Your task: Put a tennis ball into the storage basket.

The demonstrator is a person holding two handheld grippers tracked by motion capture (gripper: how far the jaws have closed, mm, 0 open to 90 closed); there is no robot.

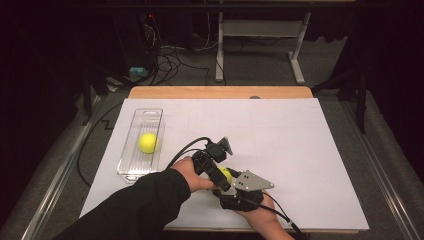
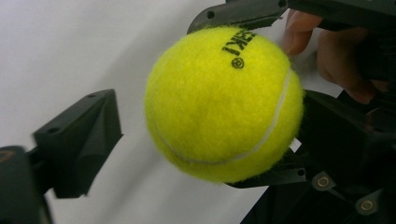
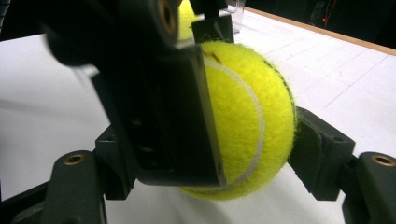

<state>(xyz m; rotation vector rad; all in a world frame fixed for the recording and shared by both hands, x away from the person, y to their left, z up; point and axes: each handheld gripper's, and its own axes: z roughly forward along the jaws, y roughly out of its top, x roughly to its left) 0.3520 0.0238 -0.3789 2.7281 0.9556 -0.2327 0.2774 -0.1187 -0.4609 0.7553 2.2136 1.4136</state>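
A fuzzy yellow tennis ball (image 3: 247,121) is clamped by the right gripper (image 1: 234,192) near the desk's (image 1: 300,150) front edge, while the left gripper (image 1: 220,172) is set around it, its pads' contact unclear. A second ball (image 1: 147,142) is seen in a clear ribbed plastic tray (image 1: 131,167) by the left edge.

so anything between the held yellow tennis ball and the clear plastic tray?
Nothing visible. The yellow felt tennis ball sits in the right gripper; bare white table cover leads left to the clear plastic tray, which already holds a second yellow ball.

Wooden table (image 1: 220,92) w/ white sheet (image 1: 300,150) over top; clear tray (image 1: 131,172) lies on sheet, left side, holding a yellow ball (image 1: 148,143).
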